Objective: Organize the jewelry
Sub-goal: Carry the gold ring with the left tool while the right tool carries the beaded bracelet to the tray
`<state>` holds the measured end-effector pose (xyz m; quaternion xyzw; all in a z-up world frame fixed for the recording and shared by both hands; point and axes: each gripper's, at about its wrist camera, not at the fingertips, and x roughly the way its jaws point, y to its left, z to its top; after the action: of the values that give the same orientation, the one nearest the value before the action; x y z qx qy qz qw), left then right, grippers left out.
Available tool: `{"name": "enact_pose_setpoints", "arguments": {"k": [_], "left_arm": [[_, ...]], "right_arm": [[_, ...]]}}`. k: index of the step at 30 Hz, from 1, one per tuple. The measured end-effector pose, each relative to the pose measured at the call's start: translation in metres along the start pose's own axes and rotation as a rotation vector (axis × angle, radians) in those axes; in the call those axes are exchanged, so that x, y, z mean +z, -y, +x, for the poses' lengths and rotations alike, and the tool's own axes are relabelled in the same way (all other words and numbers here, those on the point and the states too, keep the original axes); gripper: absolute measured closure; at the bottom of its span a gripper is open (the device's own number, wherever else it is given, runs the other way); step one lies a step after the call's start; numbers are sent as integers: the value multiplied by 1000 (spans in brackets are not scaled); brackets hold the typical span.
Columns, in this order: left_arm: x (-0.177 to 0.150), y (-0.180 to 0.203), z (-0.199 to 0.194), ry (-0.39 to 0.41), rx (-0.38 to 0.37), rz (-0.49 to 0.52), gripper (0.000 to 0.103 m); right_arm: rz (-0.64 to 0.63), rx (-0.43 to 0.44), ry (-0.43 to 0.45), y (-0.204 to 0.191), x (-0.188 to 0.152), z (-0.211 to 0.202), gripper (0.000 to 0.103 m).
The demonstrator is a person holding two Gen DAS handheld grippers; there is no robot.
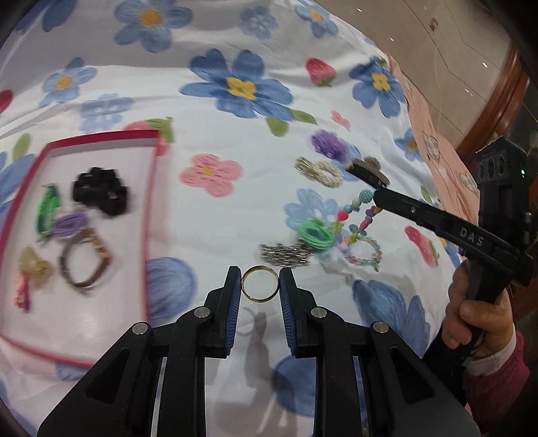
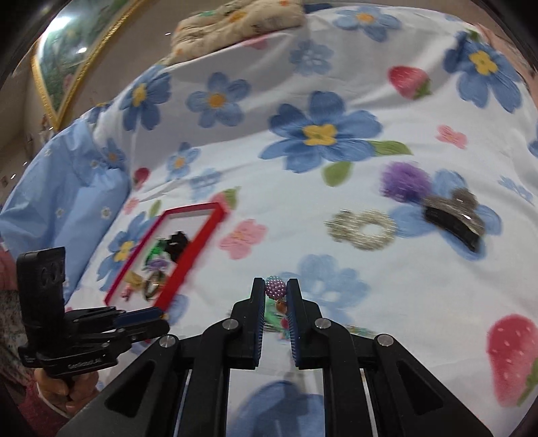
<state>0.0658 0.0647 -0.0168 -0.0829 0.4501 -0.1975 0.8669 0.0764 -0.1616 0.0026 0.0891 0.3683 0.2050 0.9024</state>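
Observation:
My left gripper [image 1: 260, 282] is shut on a gold ring [image 1: 260, 283] and holds it above the flowered sheet. A red-rimmed tray [image 1: 101, 136] lies to its left with a black clip [image 1: 101, 193], green clip, purple hair tie and brown band inside; it also shows in the right wrist view [image 2: 198, 242]. My right gripper [image 2: 275, 289] is shut on a colourful bead bracelet [image 2: 275, 289], gripping its purple bead; in the left wrist view the bracelet [image 1: 356, 218] hangs from the right gripper [image 1: 378, 190].
On the sheet lie a silver scrunchie [image 2: 363, 228], a purple pom-pom [image 2: 405, 181], a black glitter clip [image 2: 452, 218], a green hair tie [image 1: 316, 233] and a silver chain piece [image 1: 285, 253]. A pillow [image 2: 235, 23] lies at the far edge.

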Motion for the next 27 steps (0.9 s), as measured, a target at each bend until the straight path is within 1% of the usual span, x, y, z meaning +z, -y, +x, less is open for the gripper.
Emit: {"name": "enact_pose_setpoints", "arguments": {"k": [7, 15, 22, 25, 27], "left_arm": [[-7, -46, -35, 45, 94, -60, 82], [-21, -111, -67, 71, 205, -171, 82], [-31, -156, -74, 72, 284, -260, 82], [-27, -171, -74, 74, 308, -285, 82], [-20, -179, -72, 77, 312, -290, 82]], "right_arm": [[-55, 92, -20, -55, 1, 26, 91], [-95, 186, -55, -106, 5, 60, 91], [-119, 242, -65, -139, 13, 84, 91], [-126, 252, -69, -151, 18, 98, 91], [-131, 254, -68, -158, 22, 107, 91]]}}
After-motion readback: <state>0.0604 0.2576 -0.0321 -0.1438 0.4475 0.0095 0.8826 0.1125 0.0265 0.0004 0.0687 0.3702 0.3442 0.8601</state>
